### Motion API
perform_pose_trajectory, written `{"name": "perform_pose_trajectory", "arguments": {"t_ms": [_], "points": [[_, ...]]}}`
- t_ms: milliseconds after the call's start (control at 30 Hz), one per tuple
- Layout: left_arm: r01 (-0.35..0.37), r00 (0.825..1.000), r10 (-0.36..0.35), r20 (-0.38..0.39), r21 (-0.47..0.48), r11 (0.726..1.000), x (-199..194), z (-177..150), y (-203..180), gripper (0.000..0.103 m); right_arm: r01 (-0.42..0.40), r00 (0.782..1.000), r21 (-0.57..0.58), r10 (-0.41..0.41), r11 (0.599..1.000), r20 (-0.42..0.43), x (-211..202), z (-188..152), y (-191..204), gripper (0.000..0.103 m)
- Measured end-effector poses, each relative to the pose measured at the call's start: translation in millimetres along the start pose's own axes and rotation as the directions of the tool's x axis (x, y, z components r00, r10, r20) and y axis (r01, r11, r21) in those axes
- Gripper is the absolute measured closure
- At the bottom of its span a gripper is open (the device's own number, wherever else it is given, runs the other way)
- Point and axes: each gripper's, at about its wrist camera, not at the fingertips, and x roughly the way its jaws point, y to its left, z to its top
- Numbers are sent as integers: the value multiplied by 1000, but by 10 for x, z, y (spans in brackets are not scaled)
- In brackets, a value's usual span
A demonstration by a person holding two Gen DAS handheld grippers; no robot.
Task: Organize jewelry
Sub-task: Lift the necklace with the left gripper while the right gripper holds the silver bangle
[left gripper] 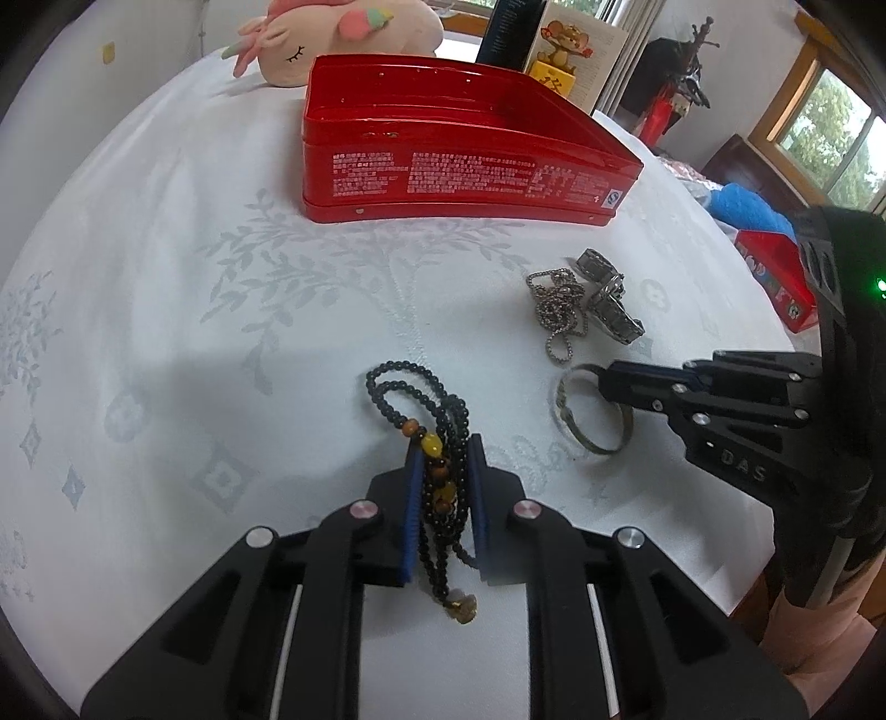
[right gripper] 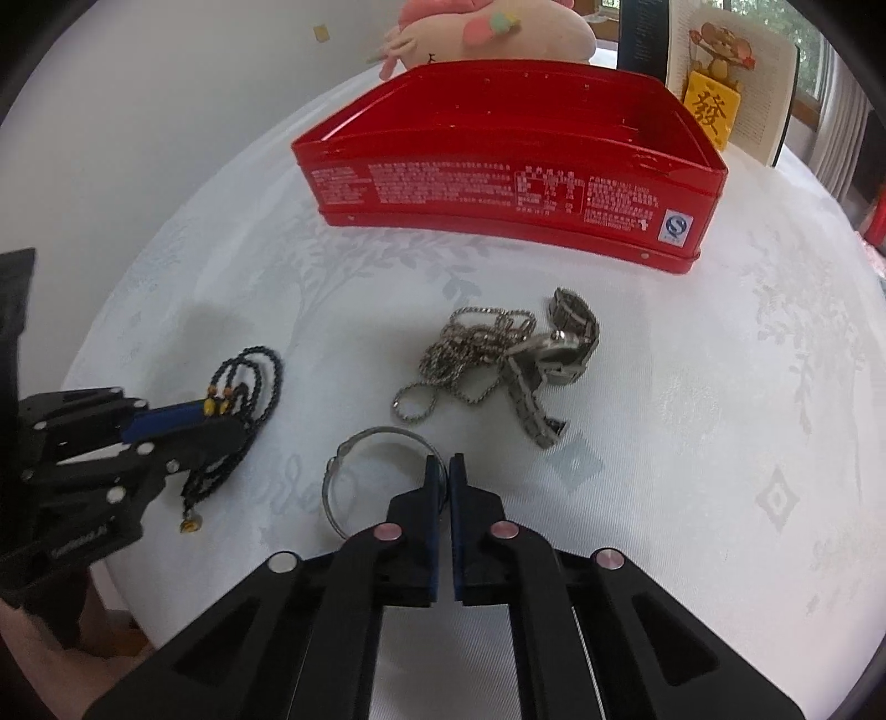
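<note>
Two grips on: left gripper [left gripper: 443, 487] pinches bead necklace [left gripper: 437, 443], near center; right gripper [right gripper: 444, 476] pinches bangle [right gripper: 382, 482] rim. Red tin [left gripper: 443, 160] far. Risk: thin bangle slips out, beads snag.

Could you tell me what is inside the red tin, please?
Nothing shows inside the red tin: only bare red walls. Its front wall hides the floor, so whatever lies there is unseen.

Place: a lived-in home room
Table [left gripper: 166, 310]: white leaf-patterned cloth
Behind the red tin [left gripper: 459, 160]: plush toy [left gripper: 338, 39], open book [right gripper: 736, 83]
Right of tin: wood-framed windows [left gripper: 830, 127]
</note>
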Motion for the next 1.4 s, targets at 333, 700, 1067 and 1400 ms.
{"name": "perform_pose_trajectory", "arguments": {"t_ms": [333, 700, 1067, 1400], "points": [[4, 1000, -3, 16, -5, 1000, -68, -26, 5, 91, -37, 999, 52, 36, 998, 26, -227, -240, -148, 100], [10, 999, -10, 35, 4, 1000, -145, -40, -56, 93, -29, 998, 75, 24, 997, 65, -367, -306, -250, 100], [26, 998, -26, 64, 0, 1000, -244, -11, -51, 95, -45, 996, 72, 39, 996, 74, -367, -279, -230, 100], [-22, 1000, 22, -18, -7, 1000, -41, -22, -45, 51, -57, 997, 65, 53, 996, 53, -253, -248, -189, 100]]}}
